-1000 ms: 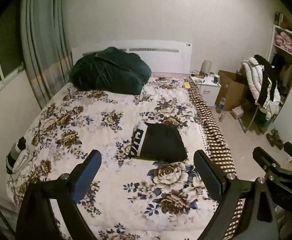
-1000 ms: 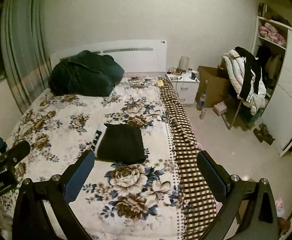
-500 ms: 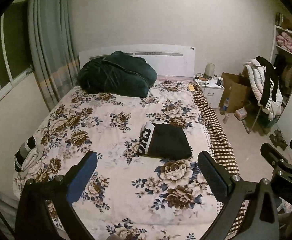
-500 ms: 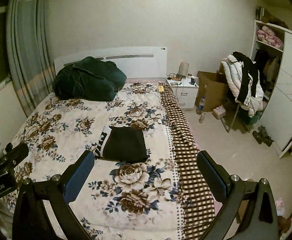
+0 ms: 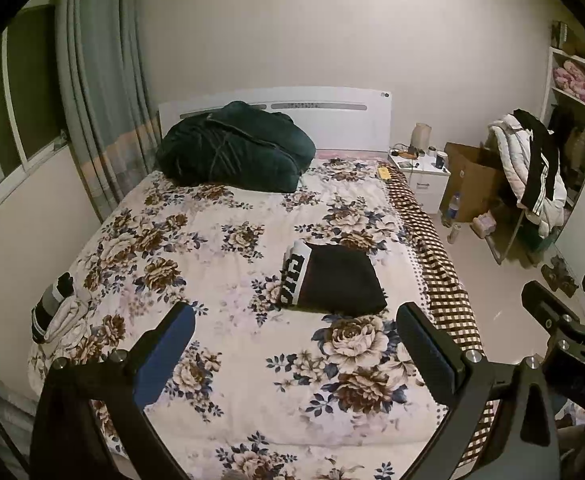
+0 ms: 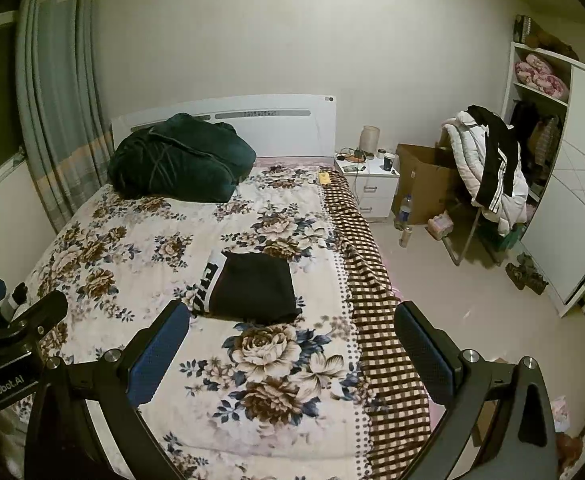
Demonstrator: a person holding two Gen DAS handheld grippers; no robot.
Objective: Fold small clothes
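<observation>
A black garment with a white patterned waistband [image 5: 332,282] lies folded into a flat rectangle on the floral bed cover [image 5: 220,248]; it also shows in the right wrist view [image 6: 252,288]. My left gripper [image 5: 292,344] is open and empty, held back above the foot of the bed, well short of the garment. My right gripper [image 6: 292,340] is open and empty too, to the right of the left one. A small rolled bundle of light and dark cloth [image 5: 54,308] lies at the bed's left edge.
A dark green bundled quilt [image 5: 232,148] lies by the white headboard [image 5: 332,120]. A checked blanket [image 6: 372,300] hangs over the bed's right side. A nightstand [image 6: 368,184], cardboard box [image 6: 424,180], bottles, a chair piled with coats [image 6: 488,172] and a wardrobe [image 6: 572,208] stand at the right.
Both grippers have drawn back and risen from the bed, so the folded garment looks smaller and farther. Both stay open. The garment has not moved.
</observation>
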